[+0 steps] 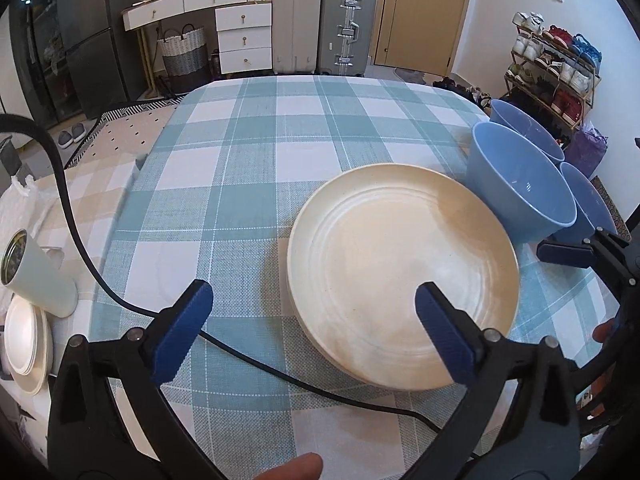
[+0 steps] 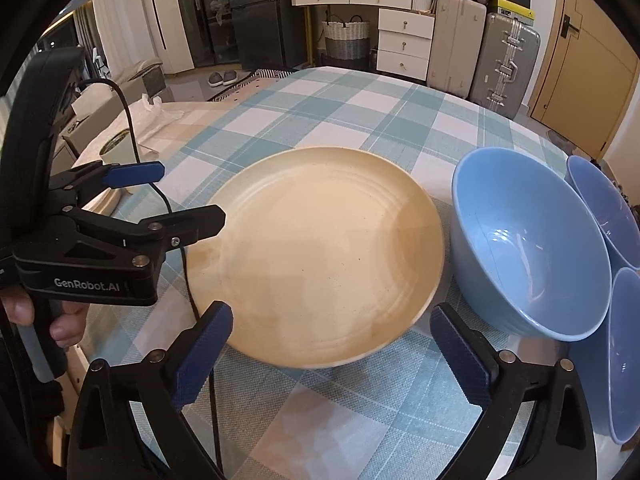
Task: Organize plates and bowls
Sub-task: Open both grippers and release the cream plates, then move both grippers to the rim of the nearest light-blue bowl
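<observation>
A wide cream plate [image 1: 400,276] [image 2: 320,256] lies on the teal check tablecloth [image 1: 260,140] [image 2: 360,120]. To its right stand three light blue bowls, the nearest [image 1: 524,184] [image 2: 528,248] close beside the plate's rim, the two others [image 1: 524,128] [image 2: 628,352] behind and beside it. My left gripper [image 1: 313,287] [image 2: 192,194] hovers open over the plate's left edge, with nothing held. My right gripper [image 2: 332,308] is open above the plate's near edge, also with nothing in it. At the right edge of the left wrist view one blue-tipped finger [image 1: 568,254] of it shows.
A black cable [image 1: 80,232] runs across the cloth left of the plate. Off the table's left side are a pale tumbler [image 1: 40,276] and a small stack of white plates [image 1: 26,344]. Suitcases [image 1: 348,28] and white drawers [image 1: 244,36] stand beyond the far edge.
</observation>
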`<state>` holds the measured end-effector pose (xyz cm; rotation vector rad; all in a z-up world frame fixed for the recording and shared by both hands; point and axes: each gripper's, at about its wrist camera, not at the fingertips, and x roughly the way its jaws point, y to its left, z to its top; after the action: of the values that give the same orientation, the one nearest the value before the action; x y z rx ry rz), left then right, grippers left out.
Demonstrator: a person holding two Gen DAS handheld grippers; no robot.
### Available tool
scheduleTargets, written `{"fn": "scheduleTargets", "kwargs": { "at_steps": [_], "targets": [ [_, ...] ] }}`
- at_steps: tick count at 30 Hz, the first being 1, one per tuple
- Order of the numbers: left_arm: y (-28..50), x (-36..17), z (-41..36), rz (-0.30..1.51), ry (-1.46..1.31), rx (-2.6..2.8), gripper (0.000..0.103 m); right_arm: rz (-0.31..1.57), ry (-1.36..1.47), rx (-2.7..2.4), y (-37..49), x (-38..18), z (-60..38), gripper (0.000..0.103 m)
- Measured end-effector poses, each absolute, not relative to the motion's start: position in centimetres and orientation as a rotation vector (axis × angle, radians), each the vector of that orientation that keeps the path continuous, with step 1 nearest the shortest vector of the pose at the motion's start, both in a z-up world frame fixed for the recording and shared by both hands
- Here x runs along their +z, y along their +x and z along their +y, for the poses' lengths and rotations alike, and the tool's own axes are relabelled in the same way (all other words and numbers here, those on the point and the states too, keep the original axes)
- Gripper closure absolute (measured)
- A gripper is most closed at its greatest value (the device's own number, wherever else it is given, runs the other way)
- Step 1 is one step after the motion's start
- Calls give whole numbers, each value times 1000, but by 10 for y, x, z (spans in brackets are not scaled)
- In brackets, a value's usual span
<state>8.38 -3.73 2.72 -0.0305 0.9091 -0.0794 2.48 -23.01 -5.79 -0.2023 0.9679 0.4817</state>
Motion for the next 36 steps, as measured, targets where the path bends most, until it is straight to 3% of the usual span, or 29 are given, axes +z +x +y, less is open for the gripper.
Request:
{"fn": "scheduleTargets", "kwargs": {
  "at_steps": [12,36],
  "targets": [
    [86,59,-49,887,-66,-125,2,916,-73,432,23,-14,-275,1],
    [134,113,-145,853,-37,-276,3,813,34,276,25,56,-409,1]
  ]
}}
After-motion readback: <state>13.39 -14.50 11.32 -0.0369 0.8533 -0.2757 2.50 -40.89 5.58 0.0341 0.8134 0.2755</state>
